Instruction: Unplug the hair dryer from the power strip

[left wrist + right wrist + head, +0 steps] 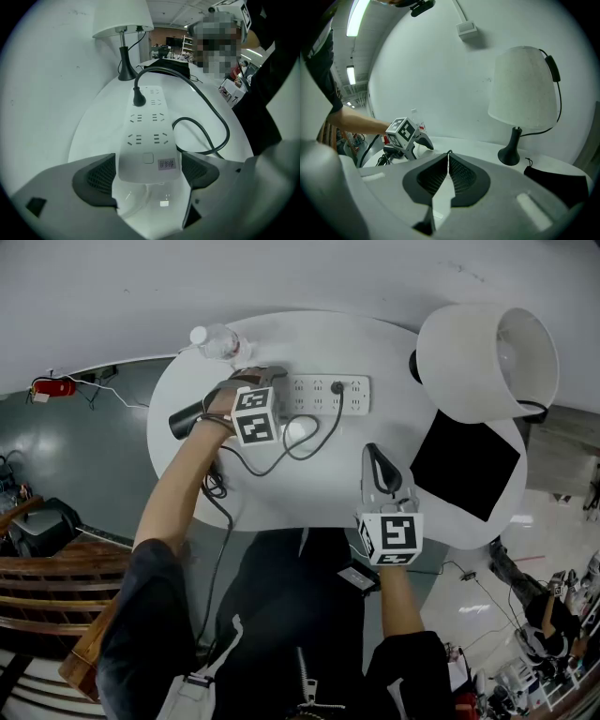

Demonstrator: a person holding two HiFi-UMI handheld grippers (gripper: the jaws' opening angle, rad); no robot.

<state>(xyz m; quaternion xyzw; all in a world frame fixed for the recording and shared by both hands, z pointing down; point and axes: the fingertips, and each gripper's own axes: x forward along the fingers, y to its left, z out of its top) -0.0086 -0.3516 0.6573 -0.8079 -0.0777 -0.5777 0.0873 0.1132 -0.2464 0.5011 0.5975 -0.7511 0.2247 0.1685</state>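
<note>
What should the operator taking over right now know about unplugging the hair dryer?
Left gripper: open, jaws straddling the power strip's near end, pads close beside it.
Right gripper: shut, empty, over the table's front, away from the strip.
Plug: seated in the strip's far socket; cable loops on the table. Hair dryer lies at the table's left edge.
Done: nothing unplugged yet.
Left to do: steady the strip, then probably open the right gripper, grip the plug and pull it out.

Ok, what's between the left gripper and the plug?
Only empty sockets of the power strip, from left gripper to plug, seen in the left gripper view.
</note>
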